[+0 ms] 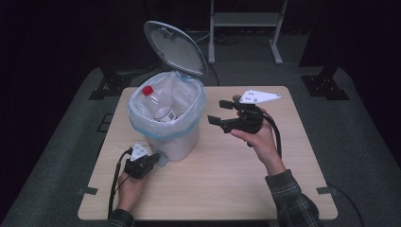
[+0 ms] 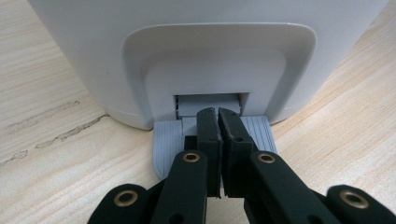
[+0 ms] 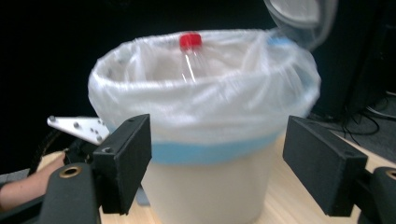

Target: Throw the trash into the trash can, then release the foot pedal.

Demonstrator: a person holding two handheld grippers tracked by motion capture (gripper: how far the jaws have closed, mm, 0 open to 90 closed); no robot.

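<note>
A white pedal bin (image 1: 184, 142) with a clear liner bag (image 1: 142, 120) stands left of the table's middle, its grey lid (image 1: 175, 47) raised. Inside leans a clear plastic bottle (image 1: 158, 108) with a red cap (image 1: 148, 90). My left gripper (image 1: 153, 158) is shut, its tips (image 2: 218, 114) resting on the grey foot pedal (image 2: 168, 144) at the bin's base (image 2: 187, 46). My right gripper (image 1: 217, 111) hovers just right of the bin, open with nothing between its jaws. In the right gripper view the gripper (image 3: 217, 154) faces the bin (image 3: 210, 191), the bottle (image 3: 190, 60) showing through the liner.
The wooden table (image 1: 227, 179) has bare surface in front of and right of the bin. Behind the table, on the dark floor, stand a metal frame (image 1: 246, 19) and black stand feet (image 1: 326, 87).
</note>
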